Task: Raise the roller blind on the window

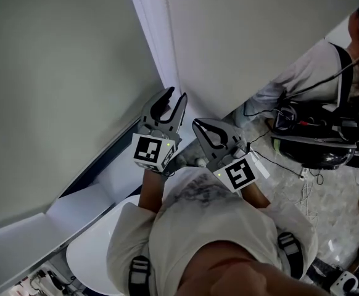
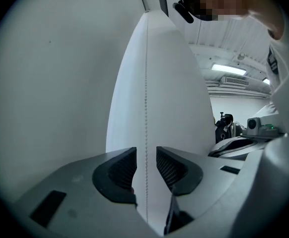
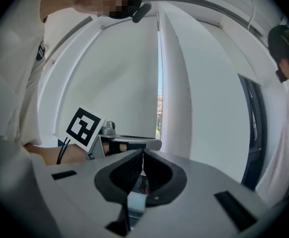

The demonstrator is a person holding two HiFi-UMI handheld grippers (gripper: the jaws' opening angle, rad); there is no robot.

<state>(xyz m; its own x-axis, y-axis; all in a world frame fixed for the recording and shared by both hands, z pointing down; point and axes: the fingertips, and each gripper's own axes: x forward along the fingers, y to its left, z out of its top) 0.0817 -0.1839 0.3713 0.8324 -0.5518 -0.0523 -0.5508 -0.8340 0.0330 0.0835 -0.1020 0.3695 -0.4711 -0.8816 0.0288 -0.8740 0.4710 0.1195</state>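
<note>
Lowered roller blind (image 3: 119,83), its bead chain (image 2: 146,83) hanging beside it, untouched between the wide-apart jaws of left gripper (image 2: 146,165); right gripper (image 3: 142,165) near chain, jaws closed, seemingly empty; risk: thin chain may slip the pads on closing, blind staying down

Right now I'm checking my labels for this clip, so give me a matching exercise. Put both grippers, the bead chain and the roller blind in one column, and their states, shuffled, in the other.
Things:
1. left gripper
2. right gripper
3. bead chain
4. roller blind

States:
A. jaws together
B. white sheet, pulled down
C. jaws apart
D. hanging between two open jaws, not pinched

Pairs: 1-C, 2-A, 3-D, 4-B
</note>
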